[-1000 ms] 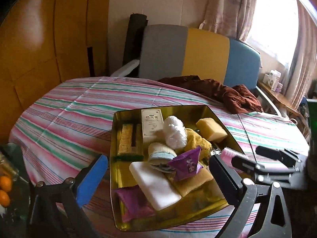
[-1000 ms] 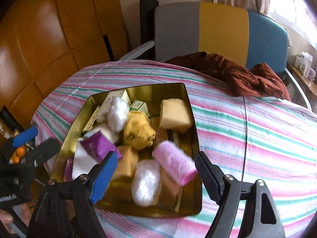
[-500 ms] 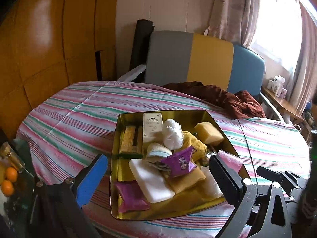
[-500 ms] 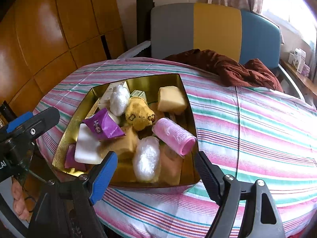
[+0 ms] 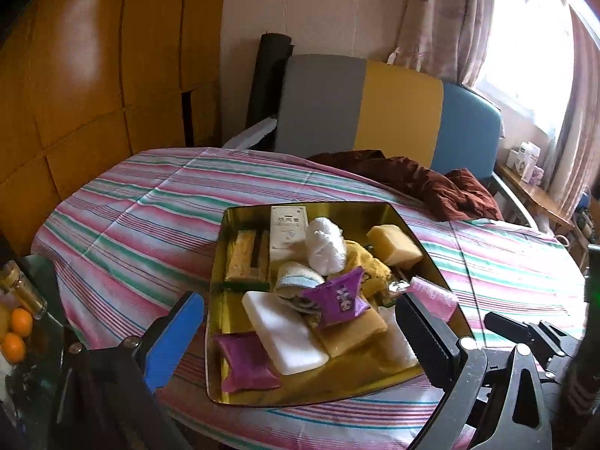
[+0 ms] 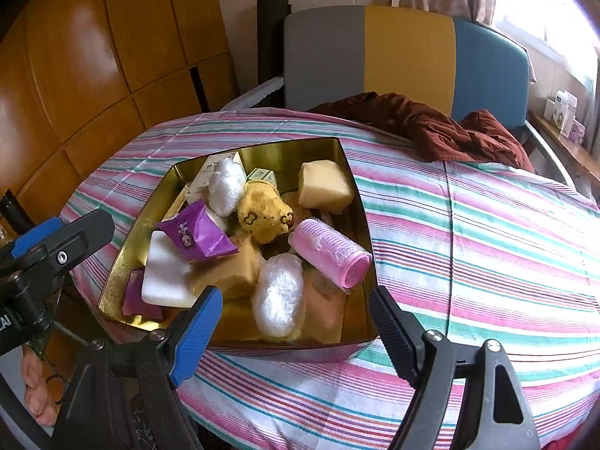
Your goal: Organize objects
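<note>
A gold tin tray (image 5: 247, 212) (image 6: 330, 146) sits on the striped table, full of small items: a pink hair roller (image 6: 330, 253) (image 5: 435, 296), a purple packet (image 5: 335, 296) (image 6: 197, 234), a white bar (image 5: 283, 332) (image 6: 165, 273), a yellow sock (image 6: 264, 215), a yellow sponge (image 5: 393, 243) (image 6: 324, 185), and clear plastic wads (image 6: 277, 294). My left gripper (image 5: 296, 337) is open and empty, held back over the tray's near edge. My right gripper (image 6: 294, 326) is open and empty, just before the tray's near rim.
A striped cloth (image 6: 468, 232) covers the round table. A brown garment (image 6: 431, 127) lies at the far edge against a grey, yellow and blue chair (image 6: 405, 48). Oranges (image 5: 17, 330) and a jar sit low at the left. Wooden panels (image 5: 93, 75) stand to the left.
Both grippers have drawn back and up from the tray. The pink roller, loose and blurred between the right fingers a second ago, now rests in the tray.
</note>
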A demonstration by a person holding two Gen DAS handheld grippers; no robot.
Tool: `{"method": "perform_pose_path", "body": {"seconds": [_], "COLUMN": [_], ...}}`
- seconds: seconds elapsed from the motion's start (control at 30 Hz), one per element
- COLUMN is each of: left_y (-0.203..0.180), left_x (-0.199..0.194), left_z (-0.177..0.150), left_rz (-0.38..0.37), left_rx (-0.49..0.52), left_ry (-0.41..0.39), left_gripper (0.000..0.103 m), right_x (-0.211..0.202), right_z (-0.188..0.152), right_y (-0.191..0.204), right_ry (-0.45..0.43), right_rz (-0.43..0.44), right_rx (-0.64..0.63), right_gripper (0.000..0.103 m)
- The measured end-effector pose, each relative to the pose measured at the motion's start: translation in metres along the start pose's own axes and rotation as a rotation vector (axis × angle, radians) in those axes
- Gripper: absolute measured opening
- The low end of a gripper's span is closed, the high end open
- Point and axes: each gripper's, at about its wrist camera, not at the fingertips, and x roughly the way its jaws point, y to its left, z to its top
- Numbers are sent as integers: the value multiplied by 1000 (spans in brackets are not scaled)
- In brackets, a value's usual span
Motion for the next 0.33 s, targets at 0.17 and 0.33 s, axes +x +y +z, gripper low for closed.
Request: {"method": "perform_pose_path", "body": {"seconds": [0.17,0.33], "left_y": [4,5], "left_x": [2,5], "left_z": [-1,0], "left_rz": [10,2], "left_rx": [-10,-6], "left_ry": [-3,9], "left_gripper": [102,103], "right_x": [2,2], "right_z": [0,0], "right_y": [2,3], "right_ry": [5,0], "right_rz": [4,6], "right_rx": [-6,-8], "right_gripper": [82,82]}}
